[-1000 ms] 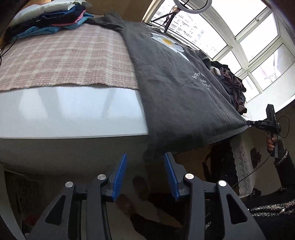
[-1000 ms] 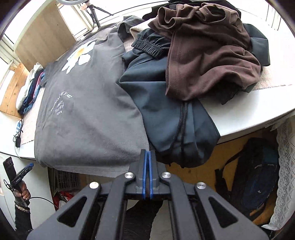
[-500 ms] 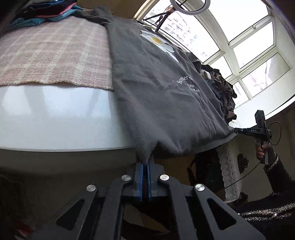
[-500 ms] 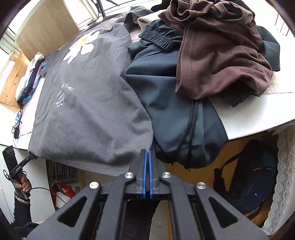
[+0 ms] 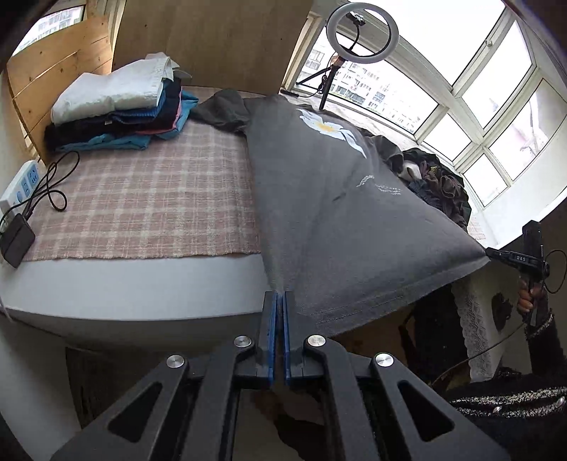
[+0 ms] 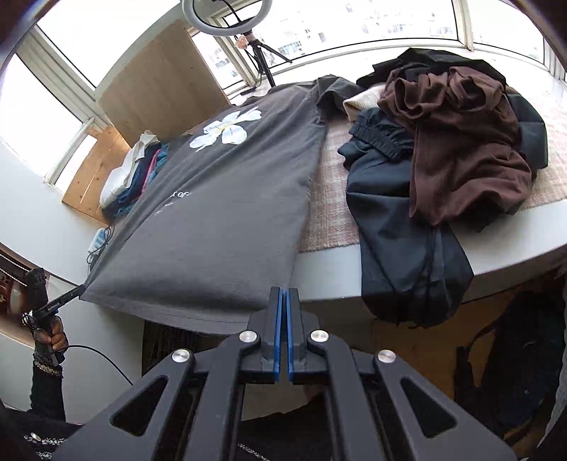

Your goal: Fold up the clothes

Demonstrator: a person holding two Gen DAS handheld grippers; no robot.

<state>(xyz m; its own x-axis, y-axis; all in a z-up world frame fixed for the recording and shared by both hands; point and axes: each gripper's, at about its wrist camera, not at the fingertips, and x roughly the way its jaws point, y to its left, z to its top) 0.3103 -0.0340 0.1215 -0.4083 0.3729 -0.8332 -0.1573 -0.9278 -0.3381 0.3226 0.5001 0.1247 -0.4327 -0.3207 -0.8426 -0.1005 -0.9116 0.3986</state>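
Across the surface (image 5: 141,280) we see the grey T-shirt (image 5: 329,212) stretched taut, its flower print (image 5: 329,129) facing up and its hem lifted off the near edge. Our left tongs (image 5: 279,301) are clamped on one hem corner, blue pads pressed together over the cloth, and our right tongs (image 6: 283,301) are clamped on the other corner in the same way. Between the two corners the hem hangs in a shallow curve just past the surface's edge, while the upper part of the shirt lies on the pink checked cloth (image 5: 141,198). Beside the shirt on one side sits a stack (image 5: 117,106) of folded clothes with a white piece on top; on the other side lies a heap (image 6: 443,152) of unfolded clothes, brown over dark ones, one dark piece drooping over the edge. Near the stack, a power strip (image 5: 21,184) and black cable (image 5: 53,184) lie on the cloth. A ring light (image 5: 361,32) stands by the window.
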